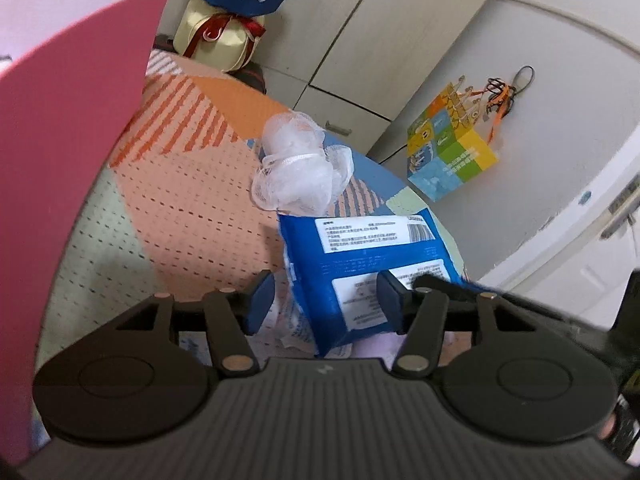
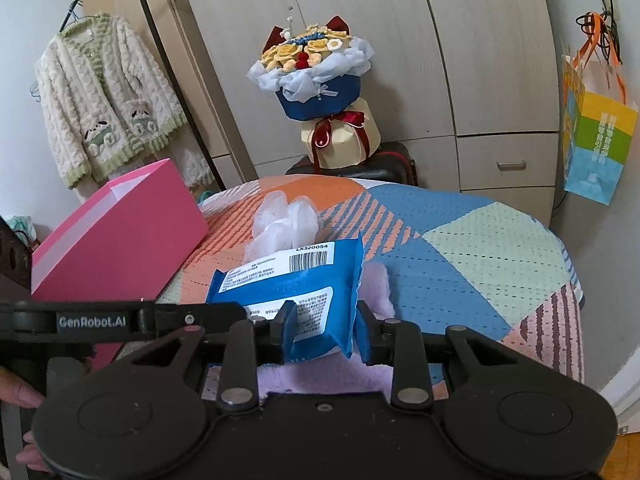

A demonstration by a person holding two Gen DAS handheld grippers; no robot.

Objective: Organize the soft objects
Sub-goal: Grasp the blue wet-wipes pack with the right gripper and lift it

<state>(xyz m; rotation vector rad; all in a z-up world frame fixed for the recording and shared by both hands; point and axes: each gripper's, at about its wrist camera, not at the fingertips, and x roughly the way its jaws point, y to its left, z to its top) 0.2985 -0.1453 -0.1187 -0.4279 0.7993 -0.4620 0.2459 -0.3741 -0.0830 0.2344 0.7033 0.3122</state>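
Note:
A blue wipes pack (image 2: pixel 296 280) with white labels is held up over the table, and my right gripper (image 2: pixel 325 330) is shut on its near end. In the left wrist view the pack (image 1: pixel 360 260) stands between the fingers of my left gripper (image 1: pixel 325 306), which is open around it without pressing. A white mesh bath puff (image 1: pixel 300 168) lies on the patterned cloth just behind the pack; it also shows in the right wrist view (image 2: pixel 286 220). A lilac fluffy cloth (image 2: pixel 320 376) lies under the pack. An open pink box (image 2: pixel 116 236) stands at the left.
The round table has a patchwork cloth (image 2: pixel 460 248). Behind it a bouquet (image 2: pixel 316 76) sits on a dark case against the wardrobe. A colourful paper bag (image 2: pixel 596 140) hangs on the right wall. A fluffy cardigan (image 2: pixel 104 100) hangs at the left.

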